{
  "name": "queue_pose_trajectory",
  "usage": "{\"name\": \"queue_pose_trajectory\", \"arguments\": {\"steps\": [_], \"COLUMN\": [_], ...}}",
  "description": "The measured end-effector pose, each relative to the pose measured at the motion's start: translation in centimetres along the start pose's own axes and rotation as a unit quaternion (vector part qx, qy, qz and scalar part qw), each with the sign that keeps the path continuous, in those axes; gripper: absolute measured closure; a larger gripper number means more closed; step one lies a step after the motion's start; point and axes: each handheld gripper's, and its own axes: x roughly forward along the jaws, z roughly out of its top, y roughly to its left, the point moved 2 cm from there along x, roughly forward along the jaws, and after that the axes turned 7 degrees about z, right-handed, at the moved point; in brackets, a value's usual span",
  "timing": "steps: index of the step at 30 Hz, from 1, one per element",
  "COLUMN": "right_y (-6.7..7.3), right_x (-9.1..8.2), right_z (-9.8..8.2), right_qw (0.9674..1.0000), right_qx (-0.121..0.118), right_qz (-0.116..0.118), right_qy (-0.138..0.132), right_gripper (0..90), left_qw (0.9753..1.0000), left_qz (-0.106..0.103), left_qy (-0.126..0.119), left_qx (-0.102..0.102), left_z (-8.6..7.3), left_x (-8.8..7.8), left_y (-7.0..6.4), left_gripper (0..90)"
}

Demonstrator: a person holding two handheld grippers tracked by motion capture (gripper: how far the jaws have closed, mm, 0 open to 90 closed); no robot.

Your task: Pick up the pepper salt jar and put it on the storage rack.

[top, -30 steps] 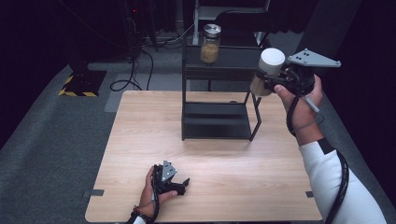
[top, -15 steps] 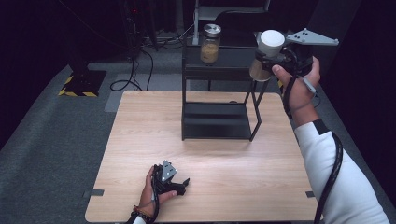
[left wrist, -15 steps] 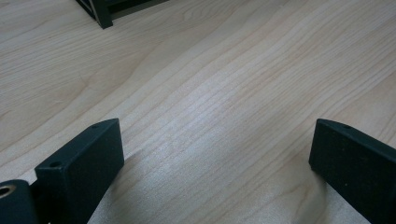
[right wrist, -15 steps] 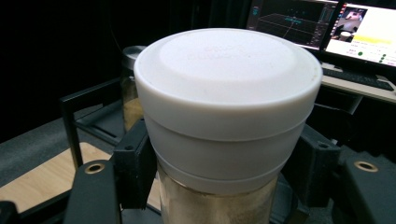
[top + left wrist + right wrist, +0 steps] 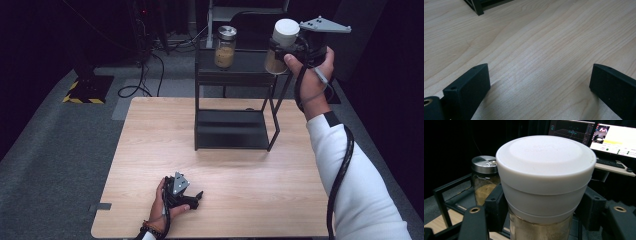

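High view, left: the left gripper (image 5: 192, 199) rests on the pale wooden table (image 5: 150, 150) near its front edge, in a person's hand, well apart from the rack.
Left gripper view: two matte black blocky jaws stand wide apart over bare, fine-grained wood, nothing between them; a corner of the black metal rack (image 5: 477, 6) shows at top.
High view, centre: the open-framed rack (image 5: 235, 100) stands at the table's far side; a glass jar with a silver lid (image 5: 225, 46) and tan contents sits on its top shelf.
High view, right: the right gripper (image 5: 280, 52), held up by a white-sleeved arm, clamps a white-lidded jar (image 5: 281, 45) level with the top shelf, at the rack's right end.
Right gripper view: the smooth, round white lid (image 5: 544, 175) looms close, jaws pressed to both sides of the jar; tan powder shows through glass below; lit monitors (image 5: 594, 135) glow behind.
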Motion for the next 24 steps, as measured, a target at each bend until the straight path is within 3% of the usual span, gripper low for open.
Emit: {"name": "queue_pose_trajectory", "arguments": {"steps": [9, 24], "right_y": [-0.3, -1.6], "right_x": [1.7, 3.9], "right_z": [0.2, 0.7], "right_qw": [0.9998, 0.9991], "right_qx": [0.013, 0.028], "right_qz": [-0.016, -0.020], "right_qy": [0.004, 0.024], "right_gripper": [34.9, 34.9], "left_qw": [1.0000, 1.0000], "left_qz": [-0.001, -0.002], "left_qy": [0.000, -0.001], "left_qx": [0.001, 0.001], "left_z": [0.0, 0.0], "left_x": [0.0, 0.0], "left_y": [0.0, 0.0], "left_gripper": [3.2, 3.2]}}
